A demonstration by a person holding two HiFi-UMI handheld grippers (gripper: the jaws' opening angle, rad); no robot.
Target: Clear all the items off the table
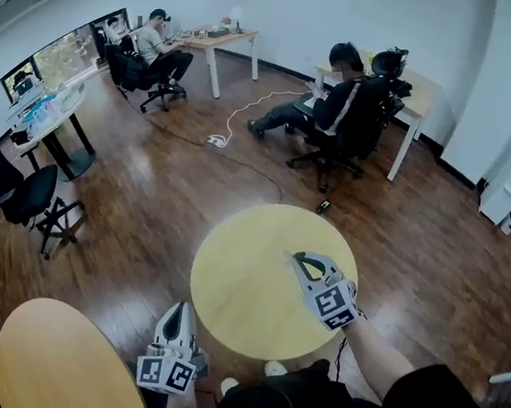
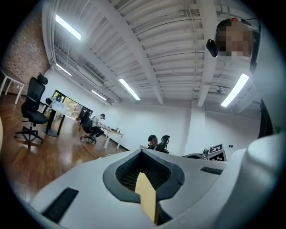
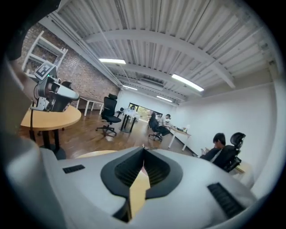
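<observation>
The right gripper (image 1: 299, 259) has its jaws pressed together with nothing between them, and it hangs over the right half of the round yellow tabletop (image 1: 247, 287). The left gripper (image 1: 180, 311) is closed the same way, its tips meeting on nothing (a sliver of yellow shows through the gap lower down between the jaws in its own view). It sits just off the tabletop's near left edge, above the dark wooden floor (image 1: 146, 212), with its marker cube turned toward the person holding it.

That round tabletop stands directly in front of the person. A second, larger round tabletop (image 1: 55, 380) is off to the left, well apart from the first. Further out, a black office chair (image 1: 14, 193) stands on the left and a white cable (image 1: 242, 112) trails across the floor. One seated person (image 1: 340, 100) is at a desk on the right, and another seated person (image 1: 160, 44) is at the far wall.
</observation>
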